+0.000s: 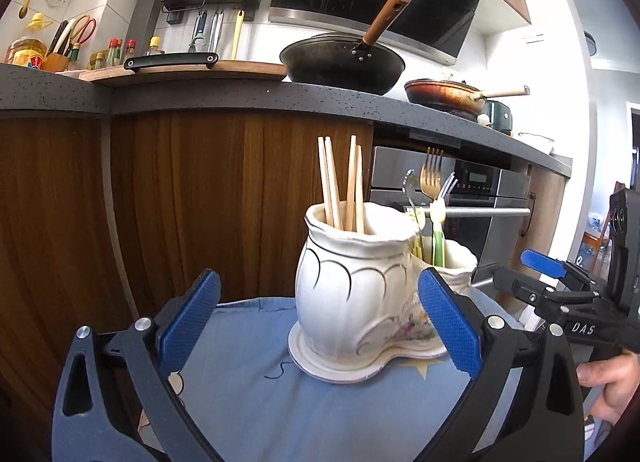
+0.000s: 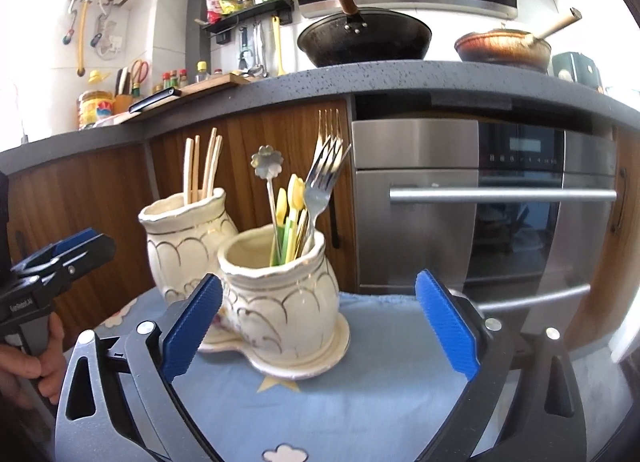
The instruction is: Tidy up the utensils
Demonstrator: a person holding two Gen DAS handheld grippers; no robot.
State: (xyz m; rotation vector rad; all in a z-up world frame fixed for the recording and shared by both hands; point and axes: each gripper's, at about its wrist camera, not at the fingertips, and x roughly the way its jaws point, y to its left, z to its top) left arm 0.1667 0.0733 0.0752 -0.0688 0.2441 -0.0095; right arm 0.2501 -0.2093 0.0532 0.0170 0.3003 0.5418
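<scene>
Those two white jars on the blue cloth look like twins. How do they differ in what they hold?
The chopstick jar holds only wooden chopsticks, standing fairly straight; the cutlery jar holds a mixed bunch: forks, a flower-headed spoon and yellow-green handled pieces, leaning various ways. In the right wrist view the cutlery jar is nearer, the chopstick jar behind it. Both are cream ceramic with gilt scallop lines and share one base.

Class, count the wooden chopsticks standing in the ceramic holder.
4. All four chopsticks stand upright in one pot of the double holder, two side by side on the left and two on the right. Shorter ones could be hidden inside.
</scene>
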